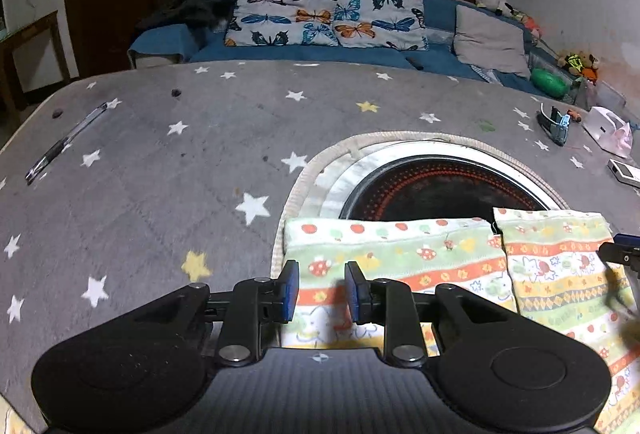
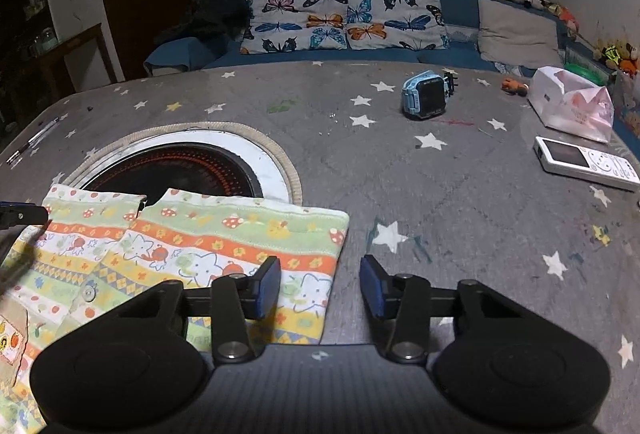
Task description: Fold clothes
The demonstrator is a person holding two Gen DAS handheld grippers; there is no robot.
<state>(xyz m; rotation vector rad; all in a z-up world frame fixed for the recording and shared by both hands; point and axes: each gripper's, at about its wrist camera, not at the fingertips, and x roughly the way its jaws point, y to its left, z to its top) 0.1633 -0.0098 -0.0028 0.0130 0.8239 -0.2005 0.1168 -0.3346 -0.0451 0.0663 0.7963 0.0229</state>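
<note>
Fold by closing both parted, empty fingers, left gripper [image 1: 322, 292] and right gripper [image 2: 320, 288], on the patterned baby garment's [image 2: 224, 246] near edges, lower frame, on the star-print counter [image 2: 440, 194].

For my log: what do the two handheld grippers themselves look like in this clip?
Both match. The left gripper and right gripper have matte black linkage arms with silver pivot bolts, blue pads on the fingers, two rounded black housings with circular recesses, and a ribbed dark body bearing a small crosshair mark. No cables, hands or sleeves show.
</note>
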